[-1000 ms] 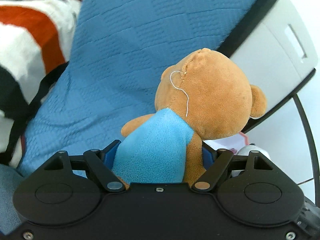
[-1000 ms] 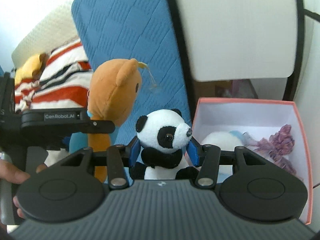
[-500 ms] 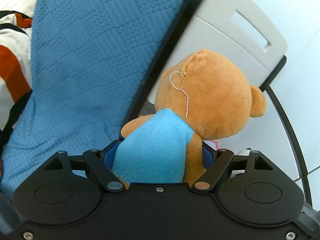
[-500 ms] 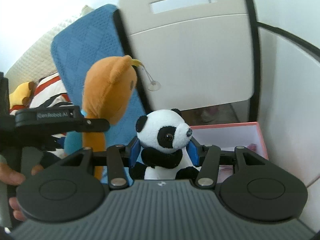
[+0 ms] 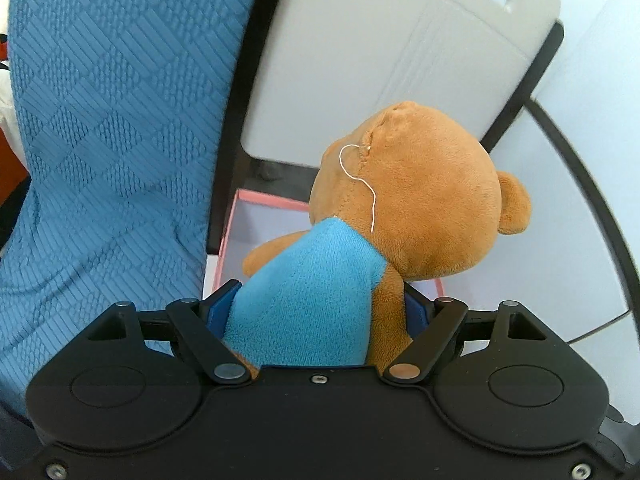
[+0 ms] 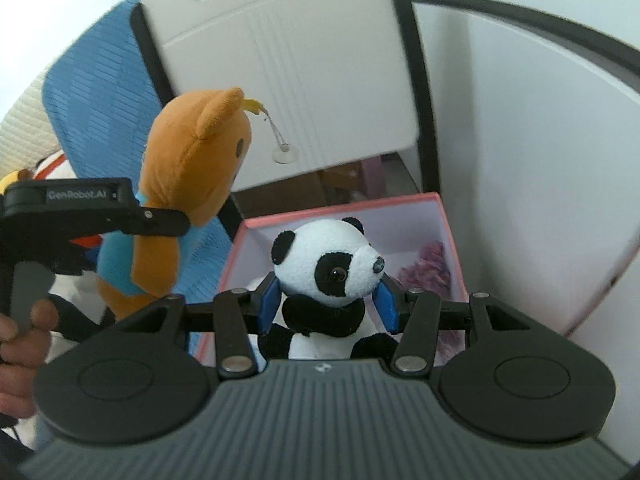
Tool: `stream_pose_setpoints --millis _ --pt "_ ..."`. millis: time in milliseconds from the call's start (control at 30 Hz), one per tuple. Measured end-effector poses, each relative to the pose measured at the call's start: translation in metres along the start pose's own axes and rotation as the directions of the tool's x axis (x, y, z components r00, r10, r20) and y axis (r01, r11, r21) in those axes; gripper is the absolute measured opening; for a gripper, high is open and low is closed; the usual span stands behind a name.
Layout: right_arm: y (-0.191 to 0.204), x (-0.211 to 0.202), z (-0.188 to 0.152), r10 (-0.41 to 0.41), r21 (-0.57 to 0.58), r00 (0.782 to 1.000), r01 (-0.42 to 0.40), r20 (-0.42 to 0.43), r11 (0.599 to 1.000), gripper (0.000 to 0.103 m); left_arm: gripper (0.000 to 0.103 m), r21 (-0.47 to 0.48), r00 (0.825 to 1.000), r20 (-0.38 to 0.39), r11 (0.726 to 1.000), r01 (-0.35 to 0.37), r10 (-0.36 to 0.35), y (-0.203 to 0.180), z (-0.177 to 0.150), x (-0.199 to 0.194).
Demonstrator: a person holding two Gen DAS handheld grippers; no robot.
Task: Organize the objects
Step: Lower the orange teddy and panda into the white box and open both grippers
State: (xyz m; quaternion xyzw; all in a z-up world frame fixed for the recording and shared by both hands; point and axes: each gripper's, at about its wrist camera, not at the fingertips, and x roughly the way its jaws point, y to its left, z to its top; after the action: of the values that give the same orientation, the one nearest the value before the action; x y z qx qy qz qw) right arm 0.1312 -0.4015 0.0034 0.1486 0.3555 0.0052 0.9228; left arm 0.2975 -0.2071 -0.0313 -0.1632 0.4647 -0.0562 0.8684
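Our left gripper clamps the brown teddy bear by its blue shirt, and our right gripper pinches the panda at the neck. We should bring each toy over the pink-rimmed box before releasing, clear of the purple item inside. The box sits below, beside a blue blanket and a grey panel.

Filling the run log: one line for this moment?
left gripper: holds bear | right gripper: holds panda | pink box: ahead
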Motion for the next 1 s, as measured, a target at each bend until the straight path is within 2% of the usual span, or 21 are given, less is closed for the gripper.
stream_pose_setpoints --millis 300,633,767,867,900,933,967,1000 --pt "-0.035 0.022 -0.03 -0.03 0.054 0.996 0.035 -0.078 0.998 0.053 0.079 0.037 0.997 -0.071 0.999 -0.003 0.006 -0.019 -0.023 0.033" --pt "-0.053 0.045 -0.055 -0.038 0.074 0.987 0.05 -0.157 0.996 0.053 0.079 0.057 0.989 -0.143 0.998 -0.019 0.027 -0.028 -0.048 0.061" --pt "-0.055 0.047 -0.058 -0.043 0.07 0.986 0.055 -0.164 0.996 0.054 0.08 0.062 0.99 -0.137 0.998 -0.024 0.032 -0.028 -0.053 0.06" --pt "-0.053 0.044 -0.056 -0.042 0.062 0.987 0.052 -0.155 0.997 0.055 0.086 0.074 0.993 -0.118 0.997 -0.023 0.032 -0.028 -0.056 0.055" --pt "-0.052 0.043 -0.055 -0.043 0.048 0.988 0.051 -0.15 0.998 0.058 0.091 0.077 0.994 -0.108 0.997 -0.015 0.023 -0.028 -0.056 0.052" --pt "-0.052 0.04 -0.054 -0.044 0.044 0.988 0.051 -0.146 0.998 0.066 0.094 0.074 0.995 -0.101 0.997 -0.008 0.015 -0.026 -0.055 0.049" --pt "-0.051 0.037 -0.053 -0.043 0.049 0.989 0.05 -0.14 0.998 0.069 0.094 0.073 0.995 -0.094 0.997 -0.001 0.008 -0.024 -0.054 0.045" --pt "-0.051 0.033 -0.05 -0.035 0.057 0.991 0.043 -0.129 0.997 0.069 0.094 0.075 0.996 -0.087 0.997 0.002 0.004 -0.024 -0.054 0.04"
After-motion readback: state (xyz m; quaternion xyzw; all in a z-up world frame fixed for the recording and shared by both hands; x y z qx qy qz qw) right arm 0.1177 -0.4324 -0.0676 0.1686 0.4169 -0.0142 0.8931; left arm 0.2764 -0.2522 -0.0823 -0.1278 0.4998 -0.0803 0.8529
